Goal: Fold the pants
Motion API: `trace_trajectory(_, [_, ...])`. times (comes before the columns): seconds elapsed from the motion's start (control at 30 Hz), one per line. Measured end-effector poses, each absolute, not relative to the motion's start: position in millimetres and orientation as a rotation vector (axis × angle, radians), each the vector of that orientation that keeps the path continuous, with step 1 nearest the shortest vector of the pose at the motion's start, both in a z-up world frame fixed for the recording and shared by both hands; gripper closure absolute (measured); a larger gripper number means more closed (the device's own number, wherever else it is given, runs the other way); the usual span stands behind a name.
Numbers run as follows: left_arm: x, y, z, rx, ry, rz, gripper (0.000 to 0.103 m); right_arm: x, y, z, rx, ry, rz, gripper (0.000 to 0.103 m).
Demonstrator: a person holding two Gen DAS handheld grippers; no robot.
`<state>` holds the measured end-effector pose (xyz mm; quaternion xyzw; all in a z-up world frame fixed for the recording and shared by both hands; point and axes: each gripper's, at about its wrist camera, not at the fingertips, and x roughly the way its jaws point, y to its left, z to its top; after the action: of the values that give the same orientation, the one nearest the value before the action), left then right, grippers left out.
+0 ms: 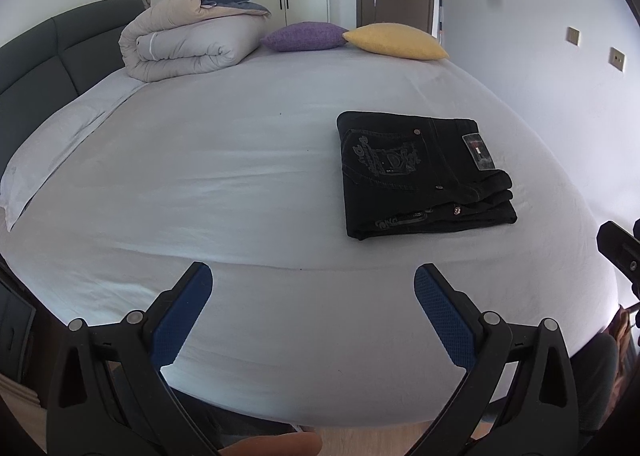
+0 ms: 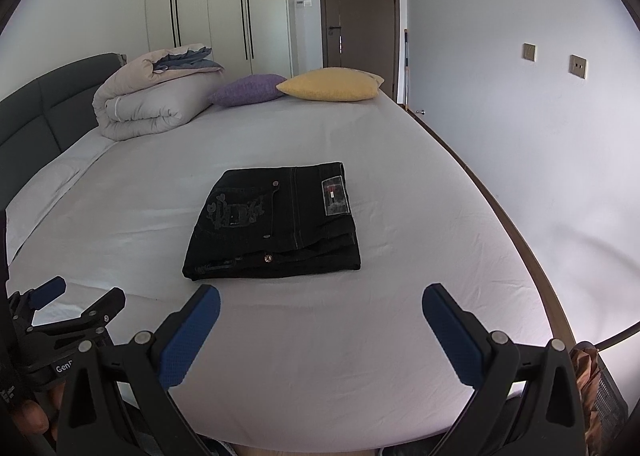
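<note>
Lying folded into a compact black stack, the pants (image 2: 276,222) sit mid-bed (image 2: 360,356), apart from both tools. The left gripper (image 1: 313,280) and right gripper (image 2: 321,301) hang wide open, empty. I judge only squaring the edges remains; press lightly, don't drag.

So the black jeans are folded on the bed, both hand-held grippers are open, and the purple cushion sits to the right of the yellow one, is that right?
Not quite. The purple cushion sits to the left of the yellow cushion, as the right wrist view shows. The rest holds: the black jeans lie folded on the bed, and the left hand-held gripper and right hand-held gripper are both open.
</note>
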<state>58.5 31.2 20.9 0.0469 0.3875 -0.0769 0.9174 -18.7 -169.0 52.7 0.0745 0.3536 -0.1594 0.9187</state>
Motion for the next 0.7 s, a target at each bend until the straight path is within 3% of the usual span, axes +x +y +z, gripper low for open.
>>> trace_trajectory(0.7, [61.5, 30.7, 14.3, 0.098, 0.815, -0.164, 0.000, -15.6, -168.1, 45.4, 0.159, 0.748, -0.318, 0.000])
